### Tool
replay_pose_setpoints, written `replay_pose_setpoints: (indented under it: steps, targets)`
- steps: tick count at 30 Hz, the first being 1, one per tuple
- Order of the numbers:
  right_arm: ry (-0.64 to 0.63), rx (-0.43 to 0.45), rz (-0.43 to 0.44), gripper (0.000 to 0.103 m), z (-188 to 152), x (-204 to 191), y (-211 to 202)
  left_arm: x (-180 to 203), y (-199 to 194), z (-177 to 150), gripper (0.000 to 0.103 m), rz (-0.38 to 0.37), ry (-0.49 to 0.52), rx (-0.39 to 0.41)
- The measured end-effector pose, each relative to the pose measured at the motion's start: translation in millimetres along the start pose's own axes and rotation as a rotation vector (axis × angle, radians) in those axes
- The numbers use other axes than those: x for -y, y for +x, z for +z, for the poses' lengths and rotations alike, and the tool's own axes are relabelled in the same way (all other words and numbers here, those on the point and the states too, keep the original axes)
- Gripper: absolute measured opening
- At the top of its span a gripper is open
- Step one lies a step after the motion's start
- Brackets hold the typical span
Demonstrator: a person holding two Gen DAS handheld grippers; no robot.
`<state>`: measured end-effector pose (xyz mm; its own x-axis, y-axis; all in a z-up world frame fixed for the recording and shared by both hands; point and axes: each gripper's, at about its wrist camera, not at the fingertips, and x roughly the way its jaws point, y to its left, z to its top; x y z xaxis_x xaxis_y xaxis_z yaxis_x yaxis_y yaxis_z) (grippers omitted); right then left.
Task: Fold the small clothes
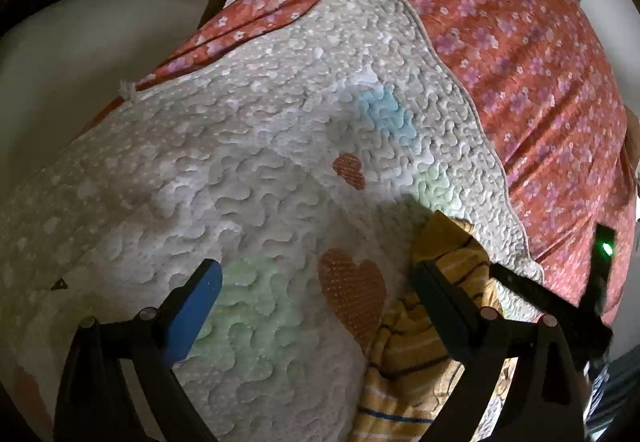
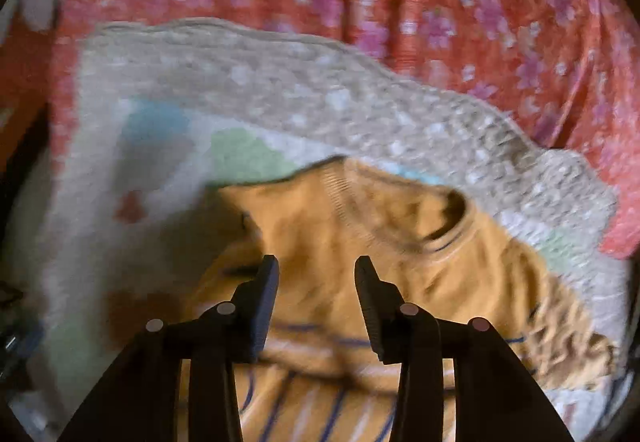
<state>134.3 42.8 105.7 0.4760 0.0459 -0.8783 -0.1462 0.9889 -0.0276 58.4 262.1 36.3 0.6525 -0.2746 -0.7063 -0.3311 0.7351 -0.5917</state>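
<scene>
The yellow striped shirt (image 2: 360, 262) lay on the quilted mat (image 1: 248, 146), which covered a red flowered bedsheet (image 1: 532, 54). The right gripper (image 2: 316, 282) hung just over the shirt below its collar, fingers apart and holding nothing. The left gripper (image 1: 316, 282) was wide open over the mat, with the shirt beside its right finger (image 1: 432, 286).

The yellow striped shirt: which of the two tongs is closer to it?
Right. The right tongs hang open directly over the yellow striped shirt, just below its collar. The left tongs are open mostly over the quilted mat, with the shirt at their right finger.
</scene>
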Motion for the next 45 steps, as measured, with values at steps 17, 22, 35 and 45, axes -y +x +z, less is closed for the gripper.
replay_pose_setpoints:
  steps: [17, 22, 35, 45]
  targets:
    - [-0.221, -0.213, -0.048, 0.041, -21, -84, 65, -20, -13, 10, 0.096, -0.008, -0.085, 0.023]
    - [-0.277, -0.233, -0.105, 0.02, -31, -95, 85, -18, -13, 9, 0.096, -0.021, -0.091, 0.016]
    - [-0.099, -0.262, 0.442, 0.004, -12, -153, 77, -30, -30, 16, 0.096, 0.019, -0.123, 0.103]
    - [0.082, 0.029, 0.142, 0.045, -28, 62, -49, -12, -22, 10, 0.096, 0.046, -0.031, 0.085]
